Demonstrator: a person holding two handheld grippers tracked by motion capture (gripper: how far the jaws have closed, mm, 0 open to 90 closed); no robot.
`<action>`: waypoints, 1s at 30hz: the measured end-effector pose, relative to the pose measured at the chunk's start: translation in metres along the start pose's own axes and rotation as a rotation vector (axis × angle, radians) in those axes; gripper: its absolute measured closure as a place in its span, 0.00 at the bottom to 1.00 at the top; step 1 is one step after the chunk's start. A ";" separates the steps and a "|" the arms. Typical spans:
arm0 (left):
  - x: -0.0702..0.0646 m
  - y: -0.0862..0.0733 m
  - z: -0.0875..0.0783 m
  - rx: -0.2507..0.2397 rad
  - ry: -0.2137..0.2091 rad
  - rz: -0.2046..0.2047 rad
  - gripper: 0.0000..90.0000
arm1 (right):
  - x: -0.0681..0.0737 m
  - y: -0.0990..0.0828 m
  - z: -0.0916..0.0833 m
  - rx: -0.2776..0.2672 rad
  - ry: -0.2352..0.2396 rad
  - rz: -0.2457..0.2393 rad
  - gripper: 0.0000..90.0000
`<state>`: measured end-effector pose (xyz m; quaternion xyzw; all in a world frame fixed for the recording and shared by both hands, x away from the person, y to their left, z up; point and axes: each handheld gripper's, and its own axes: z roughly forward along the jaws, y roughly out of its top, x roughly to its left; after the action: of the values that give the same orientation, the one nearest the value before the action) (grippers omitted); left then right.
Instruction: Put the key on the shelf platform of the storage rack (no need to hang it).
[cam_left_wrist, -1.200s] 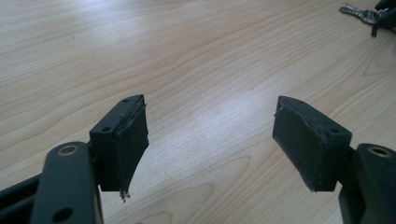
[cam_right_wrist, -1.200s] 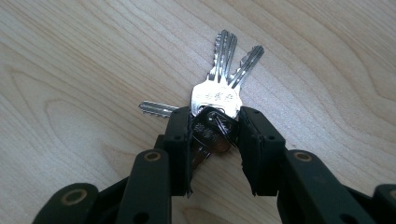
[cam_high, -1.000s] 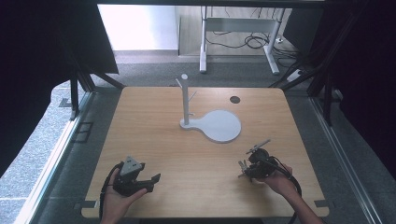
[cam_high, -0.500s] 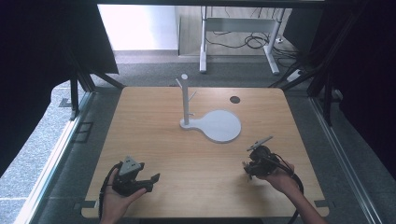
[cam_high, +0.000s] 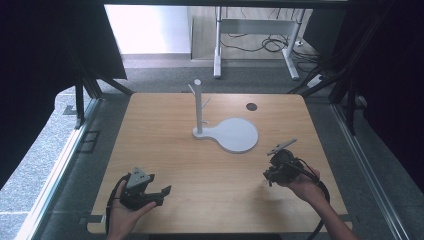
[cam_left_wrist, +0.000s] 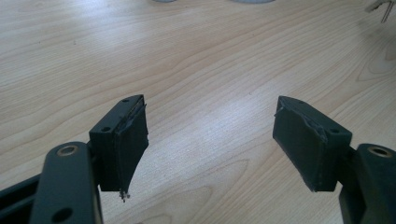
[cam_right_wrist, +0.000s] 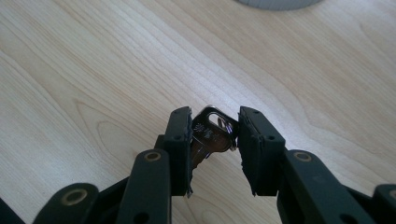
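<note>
A silver metal key (cam_right_wrist: 212, 135) is pinched by its head between the pads of my right gripper (cam_right_wrist: 215, 140), which is shut on it just above the wooden table. In the high view the right gripper (cam_high: 272, 175) is held over the table's right front part. My left gripper (cam_high: 162, 192) rests near the front left edge, its jaws wide open with bare wood between them (cam_left_wrist: 210, 140). A white stand (cam_high: 235, 134) with a round flat base and an upright post with small pegs (cam_high: 198, 107) sits at the table's middle.
The wooden table (cam_high: 165, 145) has a small dark round hole (cam_high: 251, 106) at the back right. The edge of the stand's base (cam_right_wrist: 280, 3) lies just ahead of the right gripper. Dark curtains and metal frames flank the table.
The right gripper has lifted a little off the table with the key in it. The left gripper has stayed where it was.
</note>
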<state>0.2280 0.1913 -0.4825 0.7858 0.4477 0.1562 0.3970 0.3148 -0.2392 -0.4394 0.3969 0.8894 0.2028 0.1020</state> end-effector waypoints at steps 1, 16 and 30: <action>0.000 0.000 0.000 0.000 0.000 0.000 0.30 | 0.000 0.000 0.000 0.000 0.000 0.000 0.73; -0.002 0.001 -0.003 -0.008 -0.003 0.001 0.30 | -0.002 0.009 -0.016 -0.030 -0.010 -0.006 0.73; 0.001 0.001 -0.005 -0.011 -0.007 -0.002 0.30 | -0.006 0.018 -0.022 -0.051 -0.009 -0.001 0.73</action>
<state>0.2259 0.1940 -0.4781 0.7838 0.4460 0.1555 0.4032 0.3231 -0.2391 -0.4114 0.3944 0.8837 0.2237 0.1163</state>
